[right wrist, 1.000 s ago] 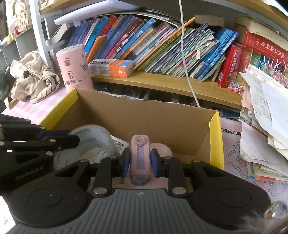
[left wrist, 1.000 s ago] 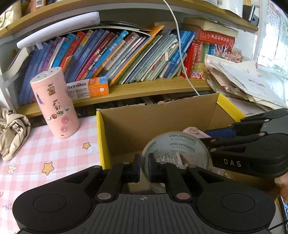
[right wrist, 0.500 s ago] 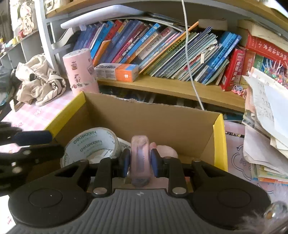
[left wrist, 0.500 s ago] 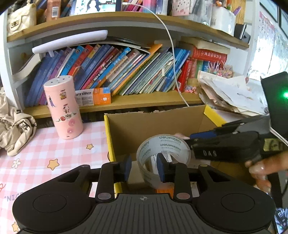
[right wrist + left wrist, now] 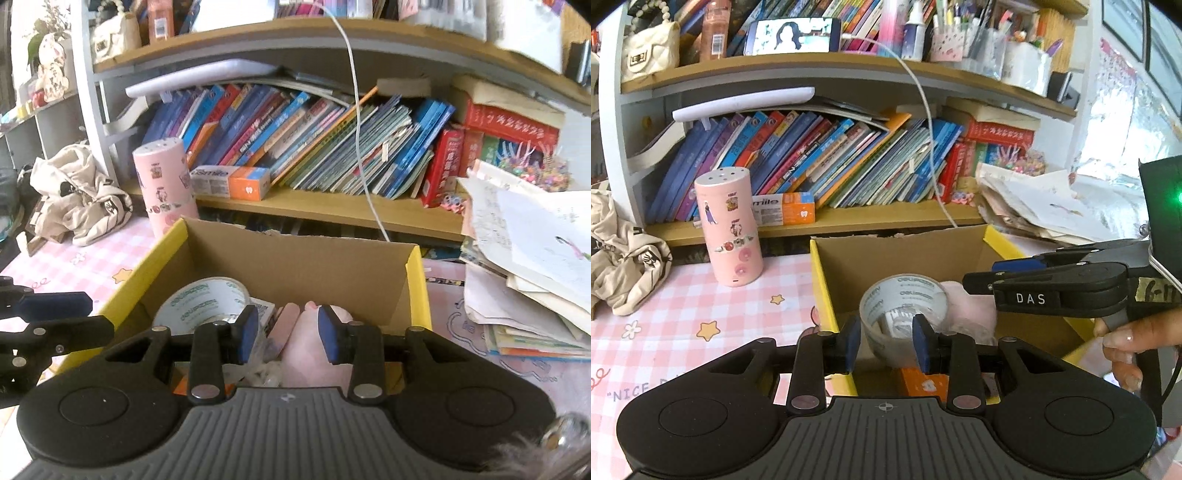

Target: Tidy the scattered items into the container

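Now; box: one tape roll, one pink item; both tools released, jaws just parted

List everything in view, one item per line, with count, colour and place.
Open cardboard box: one, brown with yellow edges, on the pink checked tablecloth.
Clear tape roll: one, inside the box, left side.
Soft pink item: one, inside the box, right of the tape.
Pink stickered cylinder: one, upright on the cloth, left of the box.
Orange-and-white toothpaste carton: one, lower shelf.
Leaning books: many, mostly blue, lower shelf.
Loose paper pile: one, white, right of the box.
Beige cloth bag: one, far left.
Left claw: open, over the tape.
Right claw: open, over the pink item.
Hand: one, holding the right claw's handle.
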Demonstrator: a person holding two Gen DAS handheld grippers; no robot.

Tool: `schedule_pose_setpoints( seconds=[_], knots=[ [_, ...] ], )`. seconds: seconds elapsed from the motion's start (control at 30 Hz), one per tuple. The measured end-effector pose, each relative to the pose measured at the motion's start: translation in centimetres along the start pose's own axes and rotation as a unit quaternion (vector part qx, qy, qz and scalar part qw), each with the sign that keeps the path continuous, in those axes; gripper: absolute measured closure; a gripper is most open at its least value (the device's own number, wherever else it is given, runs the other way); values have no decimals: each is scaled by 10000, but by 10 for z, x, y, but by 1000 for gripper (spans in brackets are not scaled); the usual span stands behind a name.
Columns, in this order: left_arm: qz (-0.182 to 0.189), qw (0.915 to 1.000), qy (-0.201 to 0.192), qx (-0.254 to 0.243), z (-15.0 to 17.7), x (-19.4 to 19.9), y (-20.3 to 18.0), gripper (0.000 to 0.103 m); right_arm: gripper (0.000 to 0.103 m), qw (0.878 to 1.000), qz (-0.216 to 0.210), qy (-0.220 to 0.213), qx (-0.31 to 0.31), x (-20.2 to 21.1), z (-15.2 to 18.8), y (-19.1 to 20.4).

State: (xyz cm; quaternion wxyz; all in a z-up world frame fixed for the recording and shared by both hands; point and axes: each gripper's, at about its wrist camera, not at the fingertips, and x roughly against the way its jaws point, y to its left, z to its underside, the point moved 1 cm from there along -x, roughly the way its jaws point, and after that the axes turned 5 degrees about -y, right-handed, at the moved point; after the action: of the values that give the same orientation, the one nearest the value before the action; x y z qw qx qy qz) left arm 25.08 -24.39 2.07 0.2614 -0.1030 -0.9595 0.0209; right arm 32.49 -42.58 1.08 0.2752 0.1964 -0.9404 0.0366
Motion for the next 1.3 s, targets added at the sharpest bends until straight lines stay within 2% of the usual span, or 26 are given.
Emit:
schedule_pose_setpoints(
  seconds=[0.3, 0.57, 0.6, 0.63, 0.67, 0.9, 1.0, 1.07, 1.2, 1.3],
  knots=[
    [270, 9996, -85, -12, 20, 40, -2, 71, 68, 9985, 415, -300, -188, 65, 28, 25],
    [389, 9992, -59, 44, 49, 86, 0, 69, 65, 9958, 753, -336, -410, 118, 66, 48],
    [372, 9993, -60, 56, 53, 92, 1, 66, 64, 9955, 773, -327, -436, 124, 71, 52],
    [330, 9994, -65, 51, 59, 98, 2, 57, 63, 9954, 789, -317, -453, 129, 75, 56],
    [271, 9996, -69, 40, 65, 105, 4, 52, 63, 9952, 804, -308, -469, 134, 80, 60],
    [75, 9998, 110, 140, 93, 139, 24, 51, 61, 9942, 853, -241, -610, 159, 108, 91],
    [-9, 9999, 95, 112, 100, 154, 33, 43, 61, 9947, 848, -176, -547, 165, 119, 106],
    [-65, 9999, 80, 64, 105, 164, 39, 41, 61, 9949, 858, -137, -518, 168, 126, 115],
    [-188, 9997, 109, 94, 116, 179, 53, 39, 54, 9945, 908, -125, -499, 173, 134, 134],
    [-295, 9993, 142, 186, 123, 187, 63, 37, 52, 9942, 926, -160, -516, 175, 136, 148]
  ],
)
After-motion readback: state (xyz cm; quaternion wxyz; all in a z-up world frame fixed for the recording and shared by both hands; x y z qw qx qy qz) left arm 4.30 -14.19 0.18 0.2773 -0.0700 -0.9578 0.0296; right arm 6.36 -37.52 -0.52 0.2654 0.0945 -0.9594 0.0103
